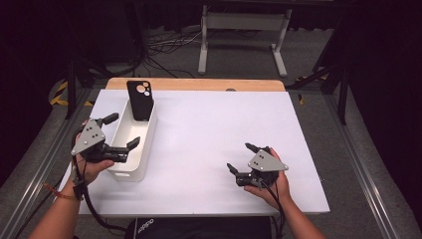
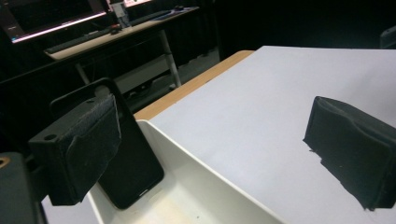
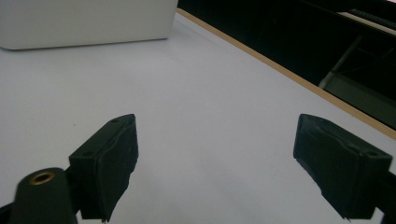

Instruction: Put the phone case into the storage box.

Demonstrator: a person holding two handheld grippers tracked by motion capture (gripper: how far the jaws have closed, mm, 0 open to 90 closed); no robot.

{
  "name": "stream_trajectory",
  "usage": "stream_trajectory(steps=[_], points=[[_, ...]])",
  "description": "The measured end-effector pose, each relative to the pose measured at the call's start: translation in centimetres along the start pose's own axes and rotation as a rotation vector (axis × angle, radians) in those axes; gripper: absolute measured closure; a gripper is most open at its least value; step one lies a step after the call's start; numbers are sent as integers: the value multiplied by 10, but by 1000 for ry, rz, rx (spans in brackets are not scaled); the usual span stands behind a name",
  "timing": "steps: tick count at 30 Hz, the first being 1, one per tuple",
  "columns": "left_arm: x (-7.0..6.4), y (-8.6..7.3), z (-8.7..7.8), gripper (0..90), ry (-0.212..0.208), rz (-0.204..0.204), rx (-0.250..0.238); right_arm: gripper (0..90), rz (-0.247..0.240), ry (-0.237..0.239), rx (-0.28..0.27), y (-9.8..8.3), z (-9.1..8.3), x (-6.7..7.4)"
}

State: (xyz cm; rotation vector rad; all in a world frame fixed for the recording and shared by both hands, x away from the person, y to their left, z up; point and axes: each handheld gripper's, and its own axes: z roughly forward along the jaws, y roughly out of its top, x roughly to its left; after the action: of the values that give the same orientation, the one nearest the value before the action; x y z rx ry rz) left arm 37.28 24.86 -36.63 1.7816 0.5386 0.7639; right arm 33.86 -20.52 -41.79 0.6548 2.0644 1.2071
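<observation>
White bin (image 1: 130, 149) sits on the left part of the white table (image 1: 209, 144), long axis running near to far. Black phone case (image 1: 140, 99) stands upright in the bin's far end, leaning on the far wall, camera cutouts at top, upper half above the rim.

Left gripper (image 1: 119, 132) at the bin's near-left, jaws wide apart, nothing between them. One jaw outside the left wall, the other over the bin's near interior. Case is farther along the bin from this gripper, near but apart, no contact. In the left gripper view the case (image 2: 126, 158) shows right behind the left jaw, partly hidden by it, bottom edge resting on the bin floor (image 2: 187, 200); right jaw hangs over bare table.

Right gripper (image 1: 241, 159) at near-right of the table, well apart from bin and case, jaws spread, empty, pointing left toward the bin. Right gripper view: both jaws over bare white surface (image 3: 210, 116), bin's outer wall (image 3: 88, 23) at top left, far off.

Hands hold both grippers from the near edge.
</observation>
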Motion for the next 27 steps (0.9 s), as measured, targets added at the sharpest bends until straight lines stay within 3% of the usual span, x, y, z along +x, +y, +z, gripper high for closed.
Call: stream_trajectory(steps=[8,27], points=[[-11,2,-1,41,-3,7,-12,148,3,7,-7,2,-2,0],[-39,5,2,41,-63,34,-30,147,-4,11,-20,4,-6,2]])
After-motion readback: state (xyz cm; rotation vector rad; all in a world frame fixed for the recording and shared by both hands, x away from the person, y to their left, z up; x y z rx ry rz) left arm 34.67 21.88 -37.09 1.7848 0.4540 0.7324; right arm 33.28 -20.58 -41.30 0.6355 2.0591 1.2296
